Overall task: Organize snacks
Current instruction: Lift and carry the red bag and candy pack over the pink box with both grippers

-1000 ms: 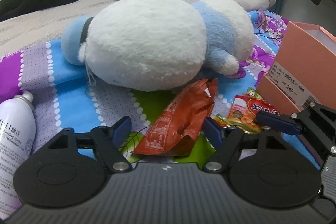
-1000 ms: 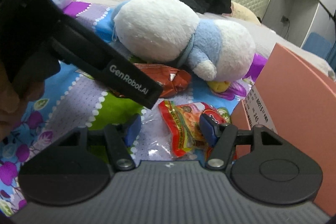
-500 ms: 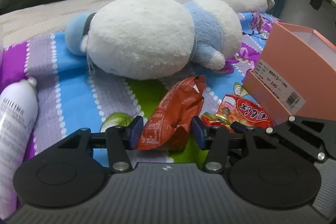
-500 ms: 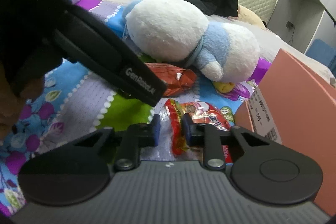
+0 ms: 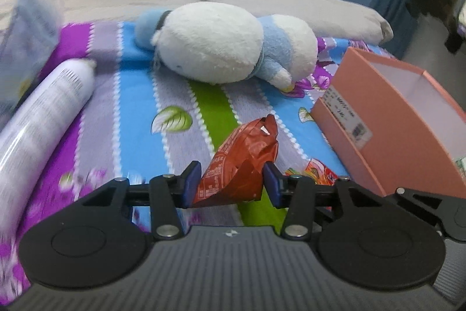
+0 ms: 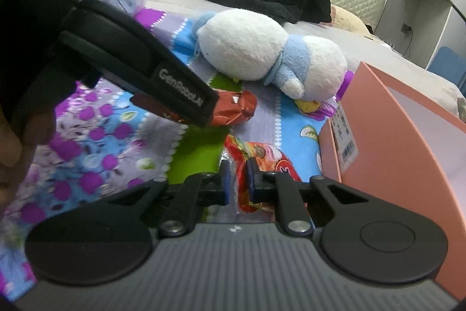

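Our left tongs pinched the brown packet; our right tongs pinched the red packet beside the box.

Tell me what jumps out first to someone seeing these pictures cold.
The big white and blue plush toy lying mid-bed on the bright patterned blanket, with the open pink box to its right. Nearer, the left gripper pinches a dark red snack bag, and the right gripper grips a bright red snack packet.
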Demonstrator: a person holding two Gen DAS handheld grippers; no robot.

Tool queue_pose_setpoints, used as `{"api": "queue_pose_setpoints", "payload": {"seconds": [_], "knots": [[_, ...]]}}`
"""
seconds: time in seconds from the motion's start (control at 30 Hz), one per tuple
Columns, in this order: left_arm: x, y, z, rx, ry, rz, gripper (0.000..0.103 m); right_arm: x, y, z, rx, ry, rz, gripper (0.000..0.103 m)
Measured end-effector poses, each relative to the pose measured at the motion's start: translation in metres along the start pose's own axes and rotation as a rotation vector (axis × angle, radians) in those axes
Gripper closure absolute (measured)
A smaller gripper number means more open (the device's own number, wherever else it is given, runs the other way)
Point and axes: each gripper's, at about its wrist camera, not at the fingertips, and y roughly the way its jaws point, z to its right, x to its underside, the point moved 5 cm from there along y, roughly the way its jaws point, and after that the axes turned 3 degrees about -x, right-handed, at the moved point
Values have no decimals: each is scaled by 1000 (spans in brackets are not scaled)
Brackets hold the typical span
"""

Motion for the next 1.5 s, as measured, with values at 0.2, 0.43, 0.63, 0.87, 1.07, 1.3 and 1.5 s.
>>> {"api": "queue_pose_setpoints", "payload": {"seconds": [0.2, 0.43, 0.63, 0.87, 1.07, 1.3, 1.5], "knots": [[23, -43, 2, -13, -115, -10, 51, 6, -36, 3, -49, 66, -13, 89], [47, -90, 14, -48, -210, -9, 51, 9, -68, 20, -149, 266, -52, 91], [65, -122, 21, -68, -270, -5, 51, 13, -95, 26, -170, 300, -67, 96], [73, -155, 29, -74, -300, 15, 51, 8, -122, 31, -179, 315, -59, 96], [56, -176, 38, -86, -293, 37, 51, -13, -149, 36, -189, 306, -14, 96], [19, -196, 61, -67, -261, 87, 51, -43, -178, 54, -180, 302, 70, 96], [-16, -206, 93, -27, -211, 132, 51, -61, -198, 87, -122, 325, 141, 96]]}}
